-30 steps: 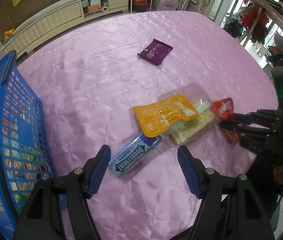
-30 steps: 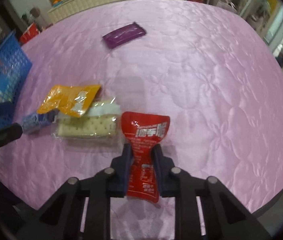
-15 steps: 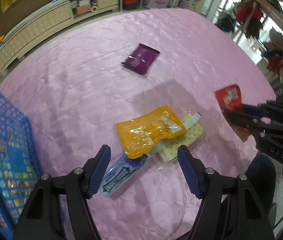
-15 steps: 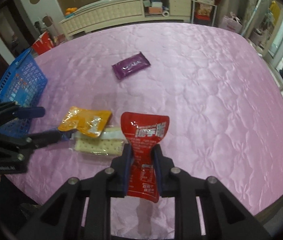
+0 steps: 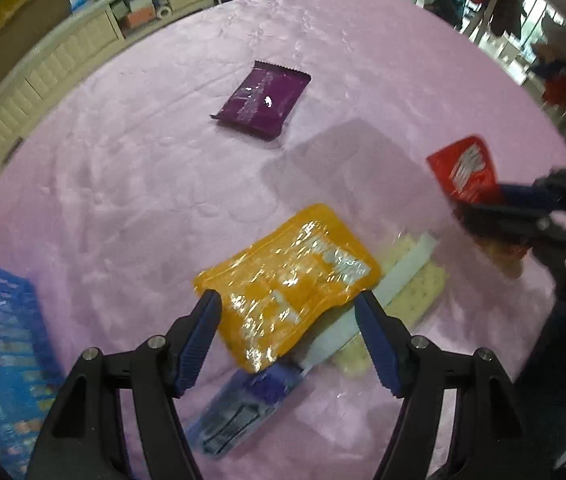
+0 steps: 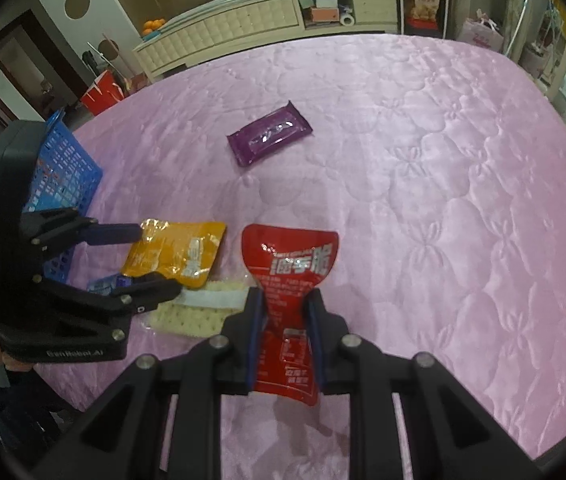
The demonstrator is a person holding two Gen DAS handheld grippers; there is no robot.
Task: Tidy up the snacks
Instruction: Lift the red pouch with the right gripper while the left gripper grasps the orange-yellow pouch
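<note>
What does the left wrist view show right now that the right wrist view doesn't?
Only the left wrist view shows the left gripper open with its fingers either side of the orange pouch, and most of the blue gum pack beneath it. Only the right wrist view shows the right gripper shut on the middle of the red packet, plus the blue basket's position beyond the left gripper. Both show the purple packet lying alone, the cracker pack, and the pink cloth.

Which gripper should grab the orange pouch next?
Left. The left gripper is open with its fingers either side of the orange pouch, while the right gripper is shut on the red packet.
</note>
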